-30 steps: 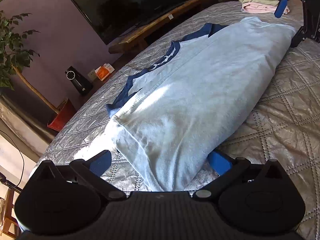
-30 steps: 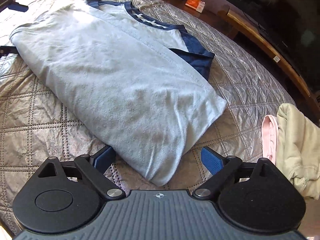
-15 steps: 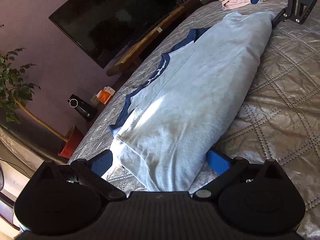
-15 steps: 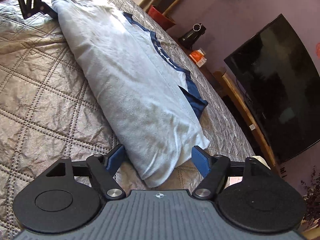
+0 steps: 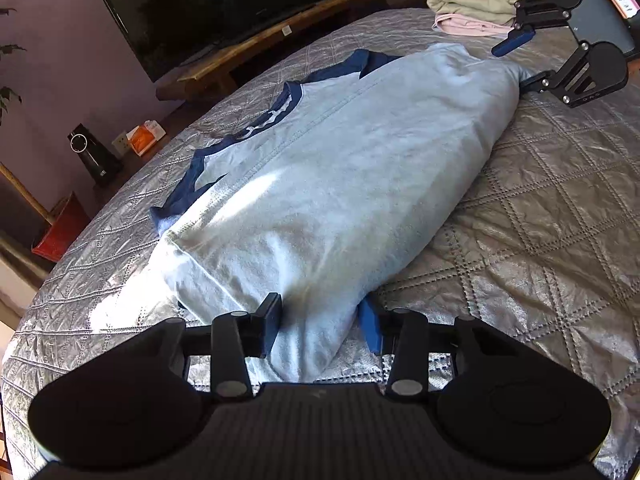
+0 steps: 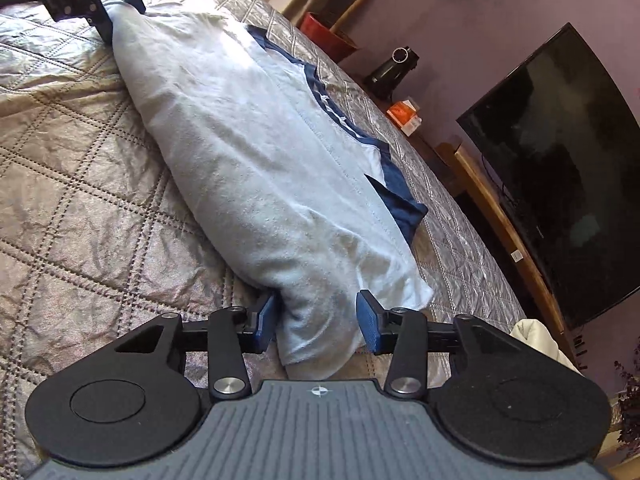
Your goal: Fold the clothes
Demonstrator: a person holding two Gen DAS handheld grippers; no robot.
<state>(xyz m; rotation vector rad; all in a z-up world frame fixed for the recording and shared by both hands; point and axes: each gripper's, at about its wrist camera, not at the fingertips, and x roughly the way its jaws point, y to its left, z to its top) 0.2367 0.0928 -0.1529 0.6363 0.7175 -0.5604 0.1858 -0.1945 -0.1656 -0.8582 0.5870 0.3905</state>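
Note:
A light blue T-shirt with dark blue collar and sleeve trim [image 5: 340, 184] lies folded lengthwise on the grey quilted bed [image 5: 560, 208]. My left gripper [image 5: 320, 324] has its blue pads pressed on one end of the folded shirt. My right gripper [image 6: 318, 318] has its pads closed on the other end of the shirt [image 6: 256, 168]. Each gripper shows in the other's view: the right gripper [image 5: 516, 64] at the far end, the left gripper [image 6: 116, 12] at the top left.
A beige and a pink garment [image 5: 472, 8] lie stacked at the far corner of the bed. A black TV [image 6: 560, 168] stands on a wooden bench [image 5: 240, 60] beside the bed. A red bin [image 5: 60, 232] and a black device [image 5: 94, 156] are on the floor.
Both grippers' jaws have narrowed from wide open to closed on the two ends of the folded shirt. The shirt ends are bunched between the pads.

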